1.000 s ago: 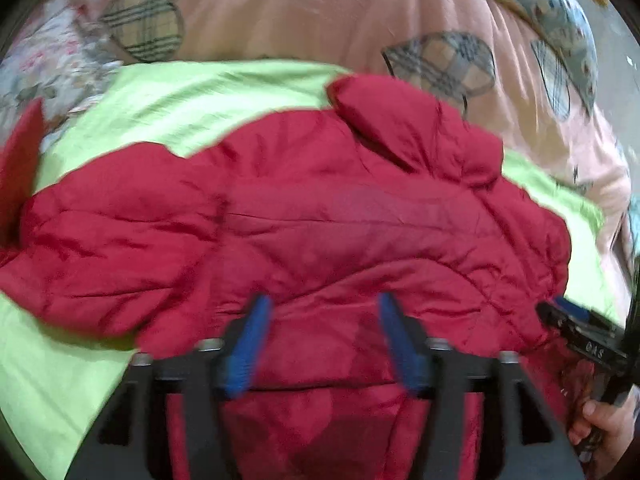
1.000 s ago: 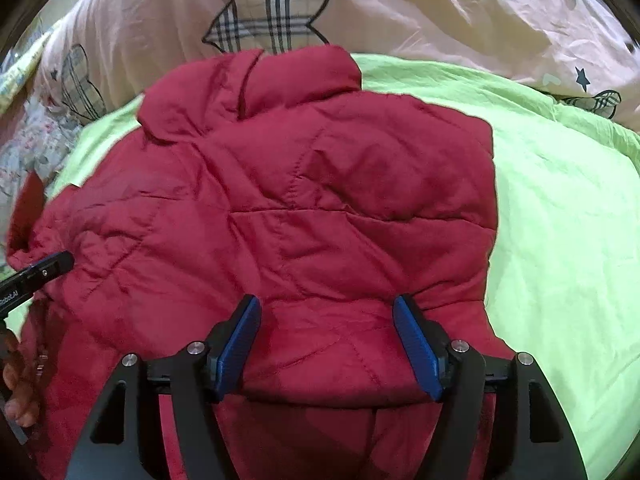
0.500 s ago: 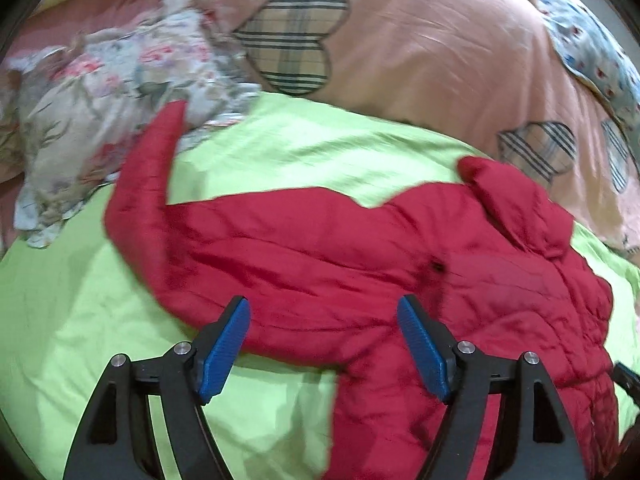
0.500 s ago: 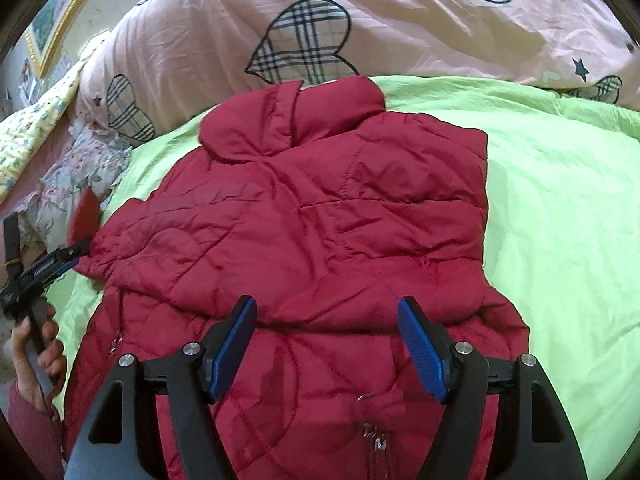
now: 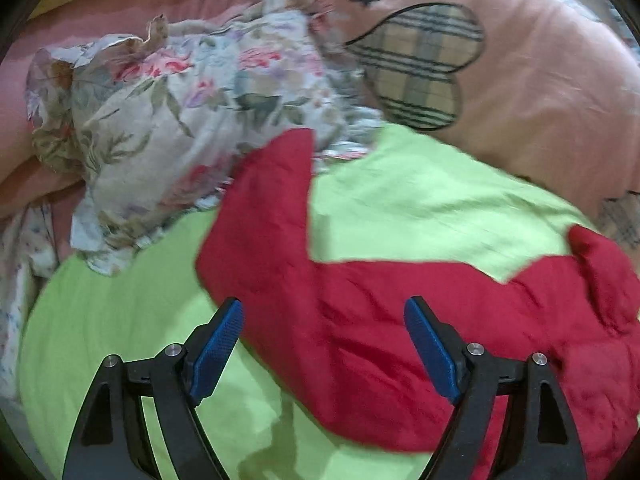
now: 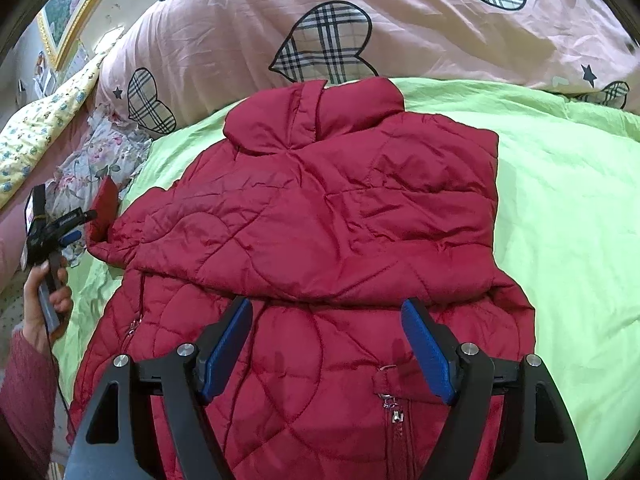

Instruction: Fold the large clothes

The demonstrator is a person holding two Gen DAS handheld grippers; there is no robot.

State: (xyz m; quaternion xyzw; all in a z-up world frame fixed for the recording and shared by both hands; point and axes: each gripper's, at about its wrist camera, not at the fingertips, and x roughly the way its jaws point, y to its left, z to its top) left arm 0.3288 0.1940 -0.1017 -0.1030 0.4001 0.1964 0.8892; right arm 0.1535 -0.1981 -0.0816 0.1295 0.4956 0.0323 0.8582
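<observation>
Both grippers' jaws just opening, empty, above red jacket (image 6: 320, 220)

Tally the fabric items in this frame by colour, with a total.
Red: 1, quilted jacket
Lime green: 1, bedsheet
Pink with plaid hearts: 1, duvet
Floral print: 1, crumpled cloth
Yellow patterned: 1, cloth
Total: 5

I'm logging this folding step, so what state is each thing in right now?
Red jacket: lying front up on the green sheet, one sleeve folded across the chest.
Other sleeve: stretched out sideways, cuff bent up against the floral cloth.
Zipper: closed where visible.
Left tool: open, above the outstretched sleeve, holding nothing, jaws just been opening.
Right tool: open, over the jacket front, holding nothing, jaws just been opening.
</observation>
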